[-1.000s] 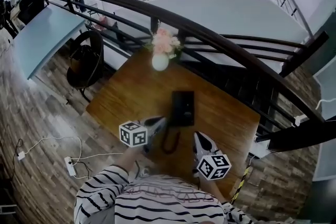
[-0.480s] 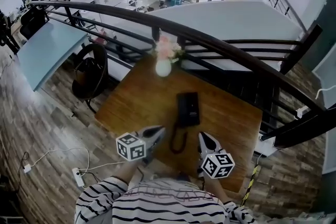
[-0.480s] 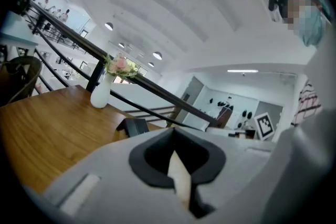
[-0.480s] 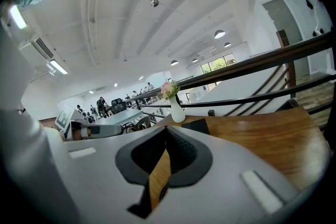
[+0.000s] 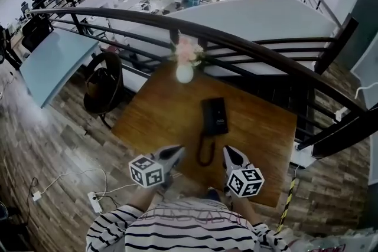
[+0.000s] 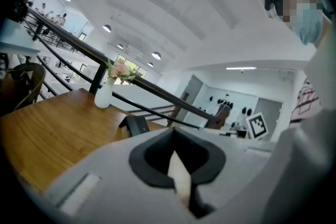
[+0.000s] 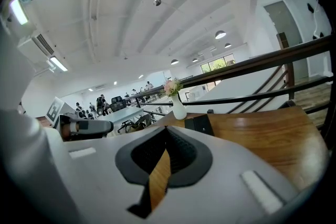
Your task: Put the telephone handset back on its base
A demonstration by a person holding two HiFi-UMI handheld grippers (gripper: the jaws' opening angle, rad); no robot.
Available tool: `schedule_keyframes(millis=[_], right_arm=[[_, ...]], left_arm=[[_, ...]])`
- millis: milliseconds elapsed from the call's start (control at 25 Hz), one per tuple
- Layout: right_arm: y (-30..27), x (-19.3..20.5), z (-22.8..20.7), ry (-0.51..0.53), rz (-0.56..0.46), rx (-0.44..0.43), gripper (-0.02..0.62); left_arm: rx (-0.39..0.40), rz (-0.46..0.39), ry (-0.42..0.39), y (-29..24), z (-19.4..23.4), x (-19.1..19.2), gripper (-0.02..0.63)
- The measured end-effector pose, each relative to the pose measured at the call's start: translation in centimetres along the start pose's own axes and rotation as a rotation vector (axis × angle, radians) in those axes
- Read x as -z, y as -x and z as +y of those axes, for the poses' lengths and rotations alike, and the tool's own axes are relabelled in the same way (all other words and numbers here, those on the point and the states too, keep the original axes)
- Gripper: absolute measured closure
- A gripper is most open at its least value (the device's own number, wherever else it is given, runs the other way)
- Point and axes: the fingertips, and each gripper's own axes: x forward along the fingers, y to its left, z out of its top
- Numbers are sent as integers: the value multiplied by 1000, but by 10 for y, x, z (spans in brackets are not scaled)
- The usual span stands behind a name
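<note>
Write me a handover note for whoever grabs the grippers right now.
Left gripper: shut, empty, over the near edge of the wooden table.
Right gripper: shut, empty, alongside it.
Black telephone sits mid-table, its coiled cord looping toward the grippers; flower vase at the far edge.
Done: the handset appears to lie on the base; neither gripper touches it.
Left: confirm seating up close, since it's too small to tell from the head view.

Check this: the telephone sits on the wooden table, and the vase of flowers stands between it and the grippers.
Not right. In the head view the vase stands beyond the telephone, at the wooden table's far edge, away from the left gripper and right gripper.
</note>
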Motion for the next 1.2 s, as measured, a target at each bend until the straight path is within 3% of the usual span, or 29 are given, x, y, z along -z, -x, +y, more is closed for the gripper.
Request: schedule_keyframes(millis=[320,800,1200], right_arm=[[11,18,17,2,28,-3,595],[27,45,23,4,42,57,595],[30,45,30,6,42,56,595]], left_arm=[[5,3,-15,11,-16,9,606],[-32,1,22,31,-17,26,606],[-48,-19,47,44,-14,30,606]])
